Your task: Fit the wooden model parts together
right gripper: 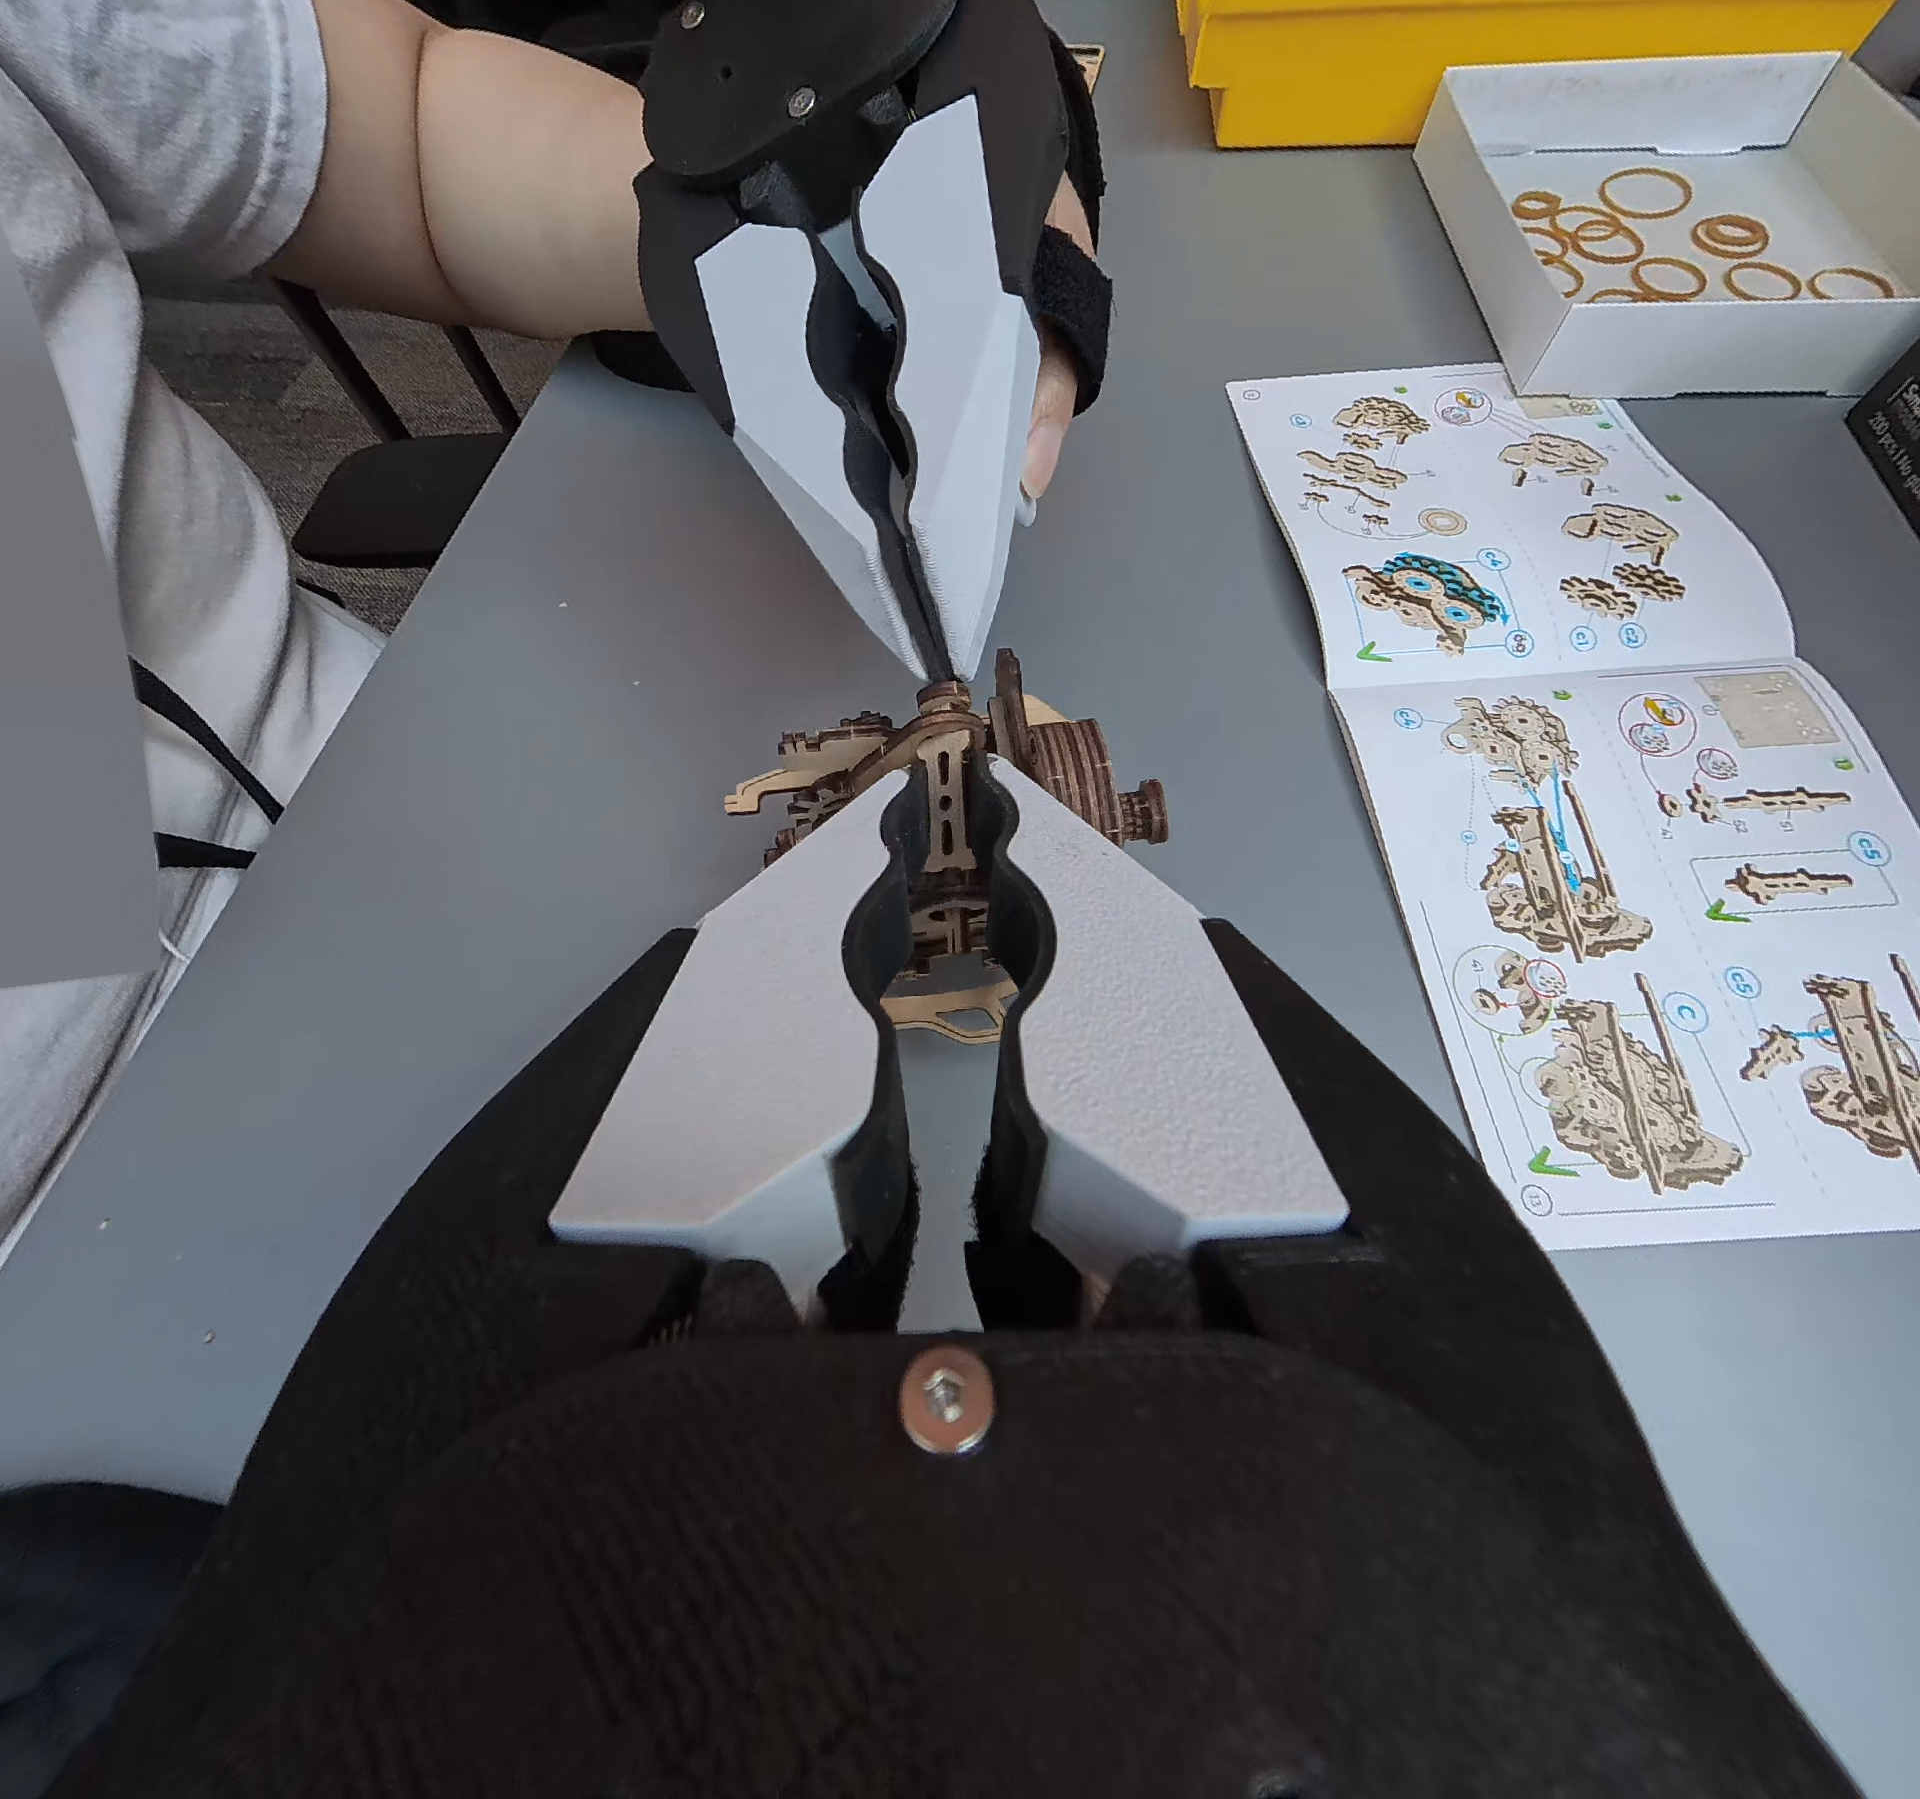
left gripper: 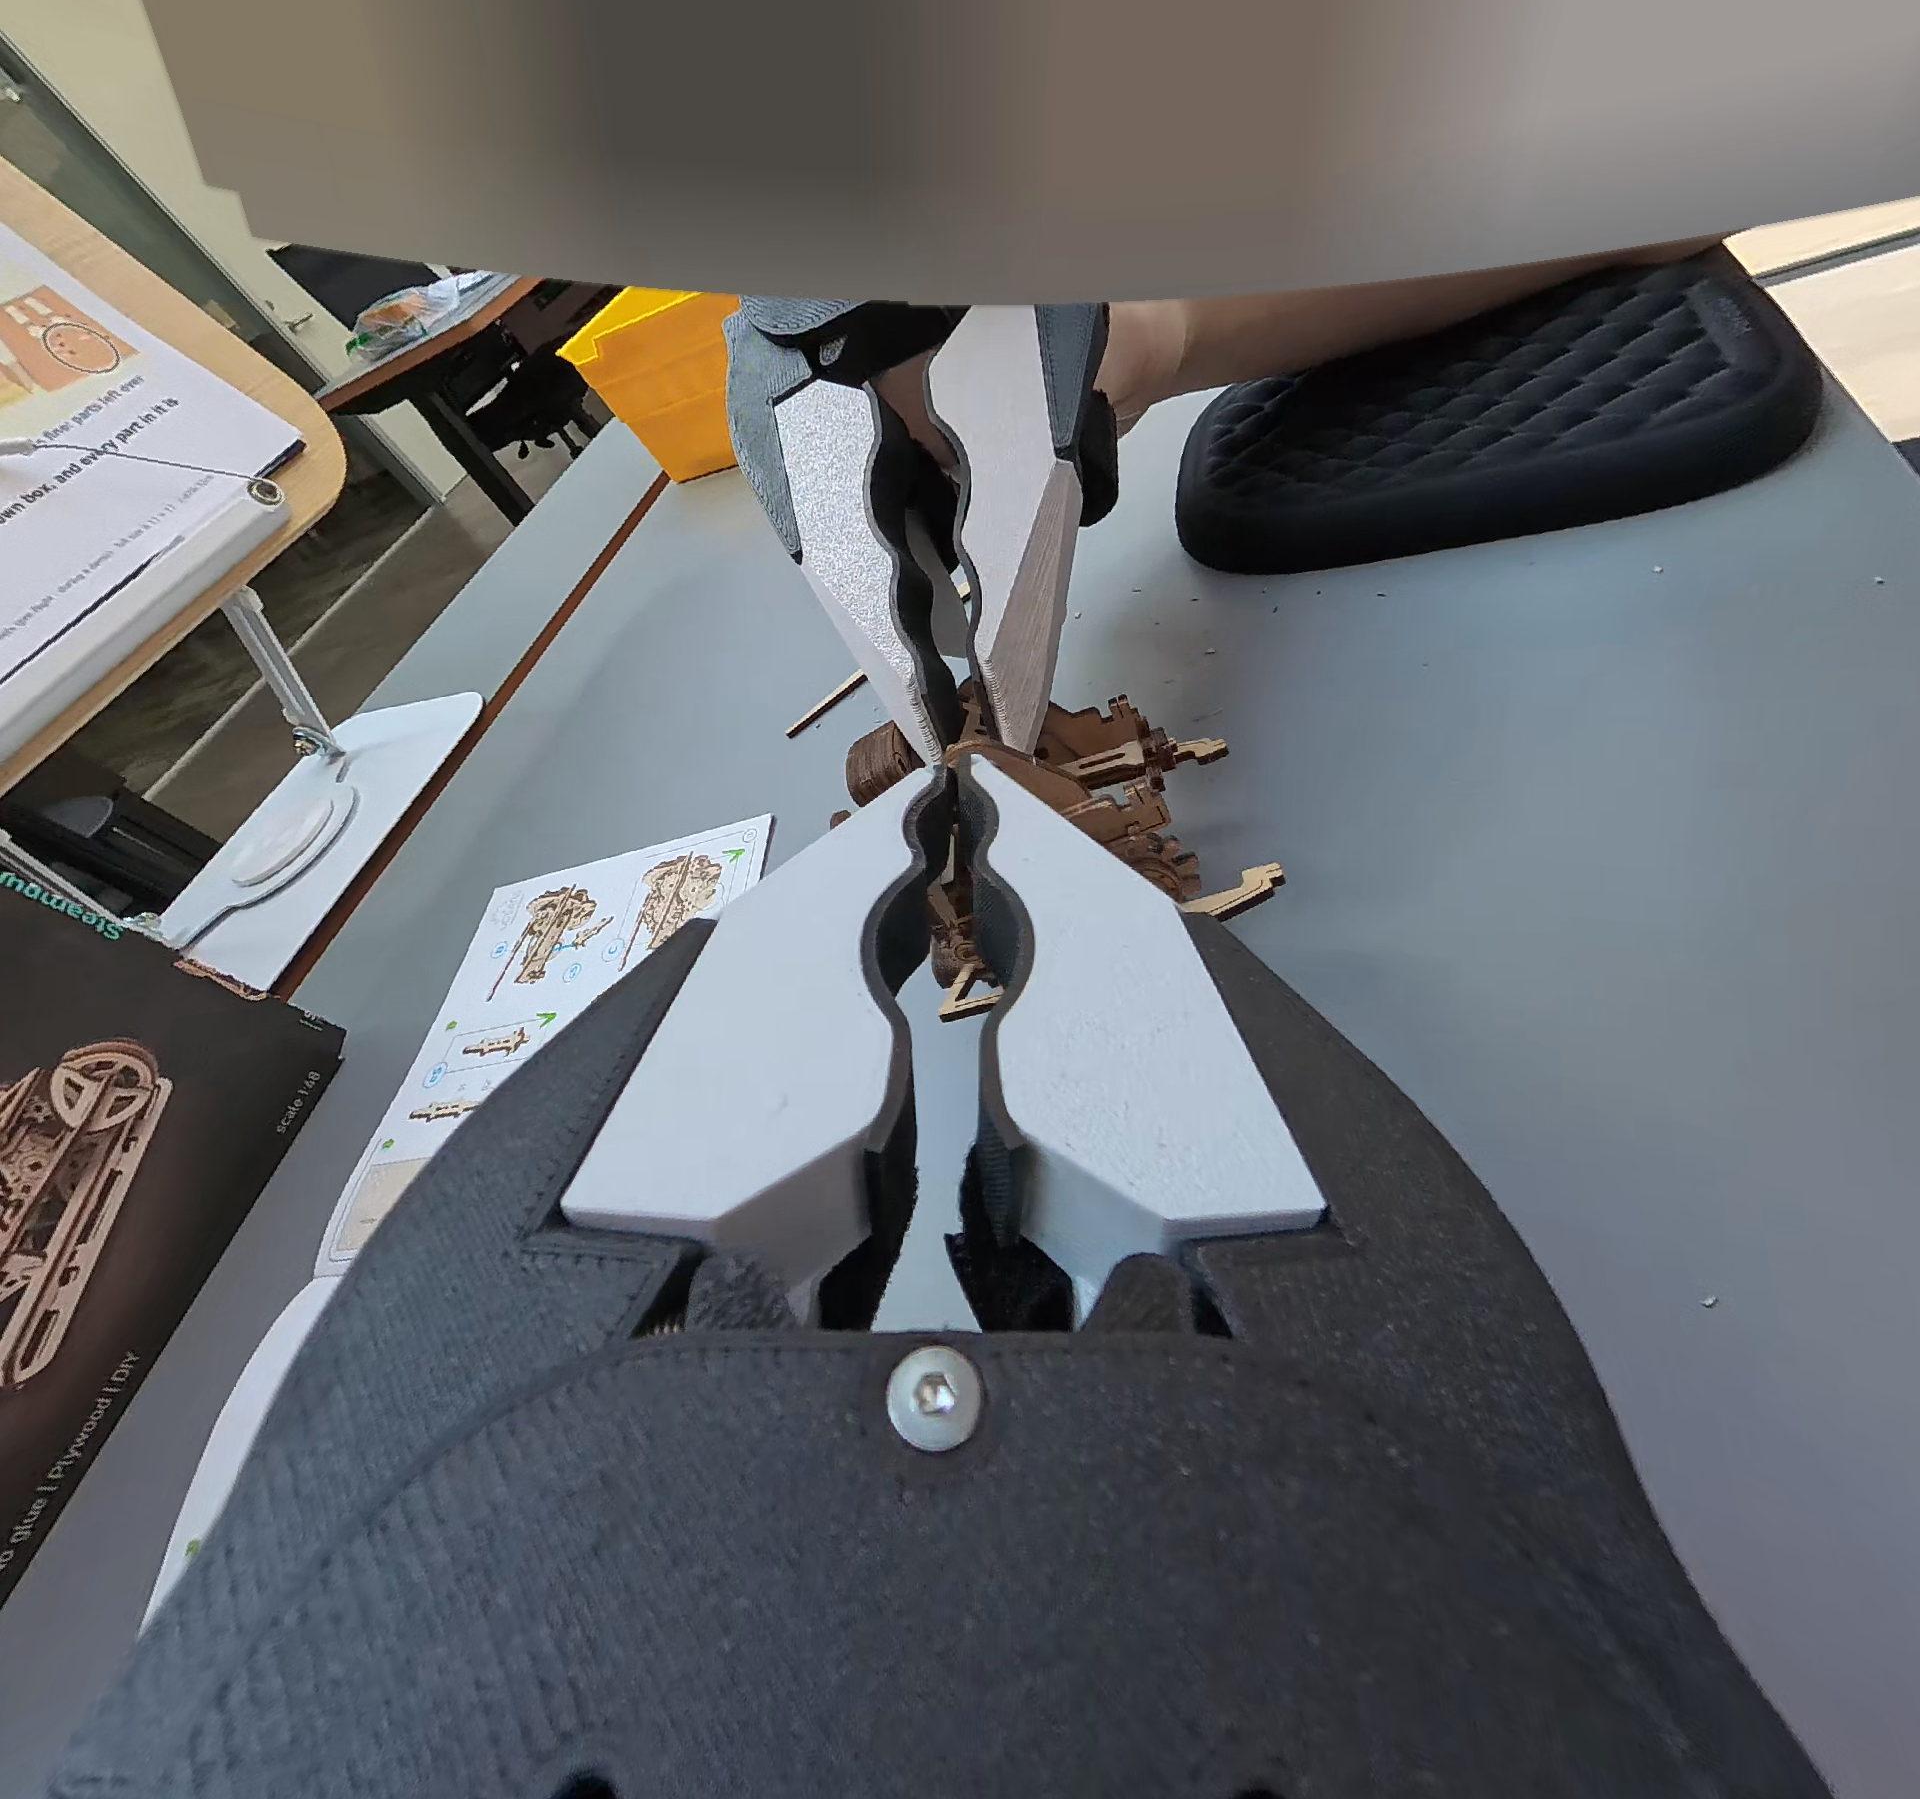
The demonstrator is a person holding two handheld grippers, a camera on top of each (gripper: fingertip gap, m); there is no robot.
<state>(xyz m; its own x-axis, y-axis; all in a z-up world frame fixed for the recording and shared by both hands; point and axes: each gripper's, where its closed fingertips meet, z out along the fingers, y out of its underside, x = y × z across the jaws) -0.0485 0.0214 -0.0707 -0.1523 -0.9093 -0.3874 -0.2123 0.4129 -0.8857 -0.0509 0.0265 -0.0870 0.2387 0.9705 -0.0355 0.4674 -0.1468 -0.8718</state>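
A part-built wooden model (right gripper: 1081,762) stands on the grey table (right gripper: 520,710); it also shows in the left wrist view (left gripper: 1122,793). My right gripper (right gripper: 945,773) is shut on the model's light upright strut (right gripper: 943,804), with a pad on each side of it. My left gripper (right gripper: 940,674) comes down from above with its tips pressed together, right at a small round wooden cap (right gripper: 940,700) on top of the strut. In the left wrist view my left gripper (left gripper: 951,770) meets the right gripper (left gripper: 971,736) tip to tip over the model.
A folded instruction sheet (right gripper: 1558,710) lies to the right. A white box of tan rings (right gripper: 1662,243) and yellow bins (right gripper: 1455,4) stand behind it. A black kit box (left gripper: 125,1178), a black cushion (left gripper: 1507,419) and a loose wooden stick (left gripper: 826,705) are nearby. My two grippers' fingertips are within a few centimetres of each other.
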